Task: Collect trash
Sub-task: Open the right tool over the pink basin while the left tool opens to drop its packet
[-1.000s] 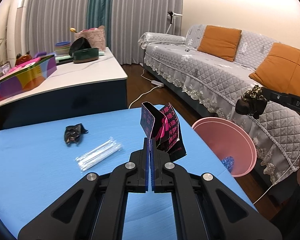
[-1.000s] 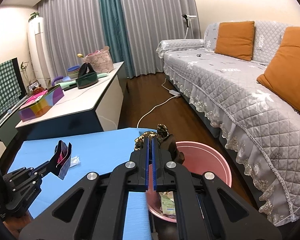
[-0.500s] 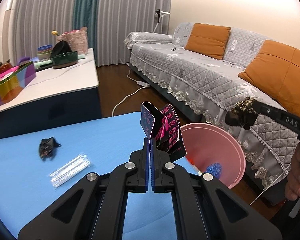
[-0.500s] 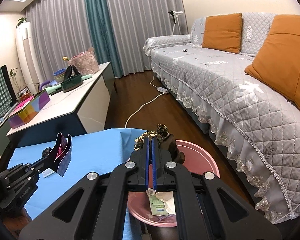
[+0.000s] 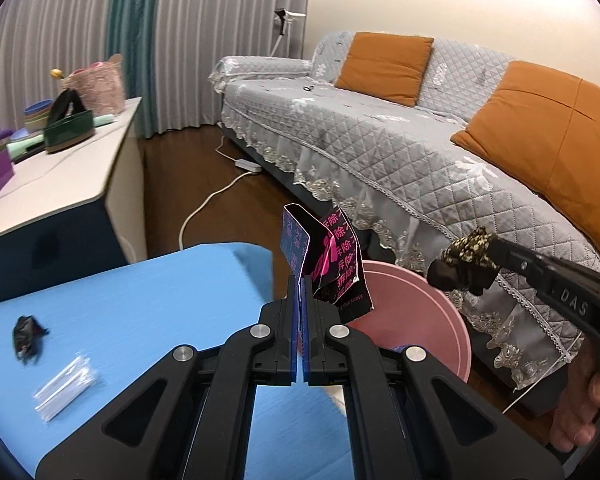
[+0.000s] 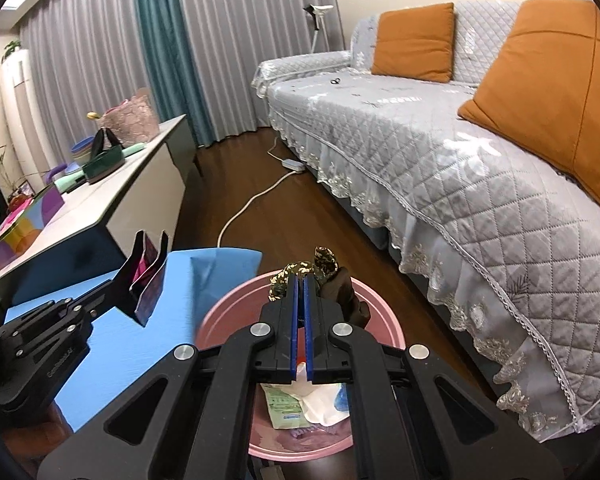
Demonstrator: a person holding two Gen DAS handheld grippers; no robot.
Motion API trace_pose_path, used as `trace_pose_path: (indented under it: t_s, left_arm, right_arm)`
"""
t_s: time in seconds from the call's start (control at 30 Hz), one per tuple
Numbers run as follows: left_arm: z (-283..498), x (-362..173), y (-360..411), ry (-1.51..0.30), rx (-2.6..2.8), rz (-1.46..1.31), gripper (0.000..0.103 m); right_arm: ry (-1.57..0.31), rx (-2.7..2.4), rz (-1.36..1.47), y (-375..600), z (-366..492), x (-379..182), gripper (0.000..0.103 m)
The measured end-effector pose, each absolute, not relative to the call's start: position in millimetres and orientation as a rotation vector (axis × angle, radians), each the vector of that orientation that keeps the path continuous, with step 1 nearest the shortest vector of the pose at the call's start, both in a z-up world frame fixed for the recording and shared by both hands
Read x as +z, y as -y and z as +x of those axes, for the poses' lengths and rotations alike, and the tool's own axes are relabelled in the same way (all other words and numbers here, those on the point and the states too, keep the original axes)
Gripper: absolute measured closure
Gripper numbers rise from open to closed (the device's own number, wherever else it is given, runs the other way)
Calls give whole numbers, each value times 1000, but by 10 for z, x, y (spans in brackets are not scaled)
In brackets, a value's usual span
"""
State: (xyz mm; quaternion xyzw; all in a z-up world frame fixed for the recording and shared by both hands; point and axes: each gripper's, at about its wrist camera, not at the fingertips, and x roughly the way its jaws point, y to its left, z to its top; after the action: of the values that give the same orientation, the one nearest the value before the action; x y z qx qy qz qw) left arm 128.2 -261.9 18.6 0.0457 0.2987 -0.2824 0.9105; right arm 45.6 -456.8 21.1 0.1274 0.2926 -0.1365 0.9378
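Note:
My left gripper (image 5: 300, 284) is shut on a black and pink torn packet (image 5: 328, 264), held up at the blue table's right edge, just left of the pink bin (image 5: 416, 320). My right gripper (image 6: 300, 280) is shut on a crumpled gold-speckled brown wrapper (image 6: 320, 270), hanging over the pink bin (image 6: 228, 316). The bin holds a green-labelled sachet (image 6: 286, 404) and white paper. The left wrist view shows the right gripper (image 5: 466, 264) with that wrapper (image 5: 468, 252) to the right of the bin. On the blue table (image 5: 140, 304) lie a small dark wrapper (image 5: 26, 330) and a clear plastic sleeve (image 5: 66, 386).
A grey quilted sofa (image 6: 440, 152) with orange cushions runs along the right. A white sideboard (image 6: 112, 196) with bowls and a basket stands at the left. A white cable and power strip (image 6: 276, 176) lie on the wooden floor between them. A person's hand (image 5: 584, 408) holds the right gripper.
Both grippers have moved right toward the pink bin with their trash. The right one also sank, so the bin's contents now show under it. The table items slid left in the left wrist view.

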Motion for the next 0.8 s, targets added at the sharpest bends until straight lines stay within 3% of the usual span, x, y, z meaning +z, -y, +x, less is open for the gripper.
trace_pose_path:
  t_s: [0.23,0.3,0.33,0.37,0.43,0.47,0.8]
  left_arm:
    - [1310,169,2835,-647,-634,88,102]
    - [1320,163,2861,-664,-651,89,100]
    - [1322,155,2862,-676,-655,90,93]
    - [1321,155,2843,-680,-651,90,77]
    - [1313,179,2764,-679,-637,74,67]
    - [1311,192,2724,-680,-631,67,67]
    - [1107,383,2109,-641,-563,48,67]
  right_arm:
    - [-616,-307,253,4614,490,160,100]
    - [-627,-326,253,4629,502,145,96]
    - [-633,-340,254,4645,509,134,94]
    - [-644,-350,257,4657,519,119,89]
    - [-663,-369,264,4672,530,86,72]
    - [-663,-379,265,4672,526,81,64]
    - [-629,-363,240,4417,467,193,62]
